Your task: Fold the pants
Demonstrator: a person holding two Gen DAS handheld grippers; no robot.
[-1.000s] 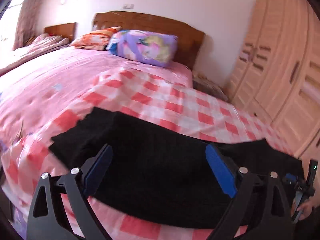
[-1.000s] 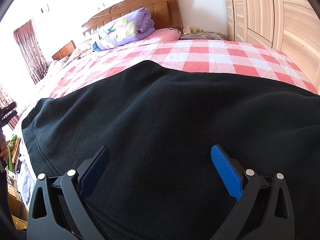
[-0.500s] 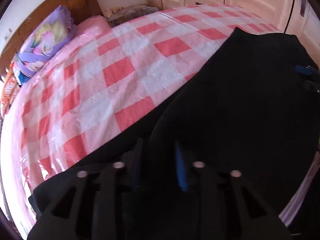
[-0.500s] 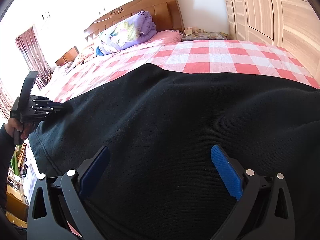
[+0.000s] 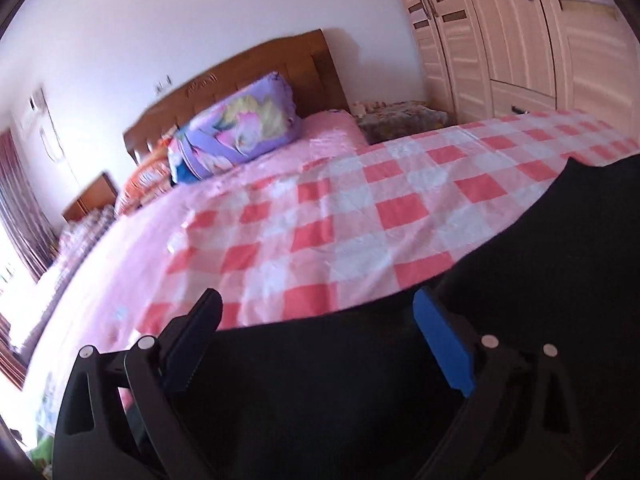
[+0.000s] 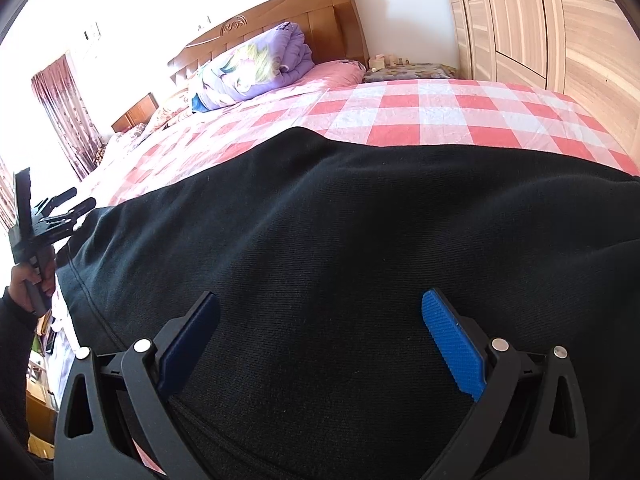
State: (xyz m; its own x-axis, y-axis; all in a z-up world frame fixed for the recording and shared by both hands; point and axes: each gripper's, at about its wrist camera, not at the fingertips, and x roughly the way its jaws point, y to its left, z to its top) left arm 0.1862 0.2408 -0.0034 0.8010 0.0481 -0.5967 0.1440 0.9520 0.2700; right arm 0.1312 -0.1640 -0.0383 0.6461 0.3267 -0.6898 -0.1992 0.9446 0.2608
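Black pants [image 6: 360, 240] lie spread flat on the checked bed cover [image 6: 440, 108], directly beneath and ahead of both tools; apparently one fold is laid, with further folds outstanding. Right gripper [image 6: 320, 344] gapes wide, empty. Left gripper [image 5: 320, 344], jaws just reopened, grips nothing.

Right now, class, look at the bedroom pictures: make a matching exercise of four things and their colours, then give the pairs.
Things:
1. pants
2. bed cover
3. rolled quilt
4. headboard

Colours:
A. brown wood
B. black
C. purple with a flower print
D. pink and white checks

Pairs: 1-B, 2-D, 3-C, 4-A
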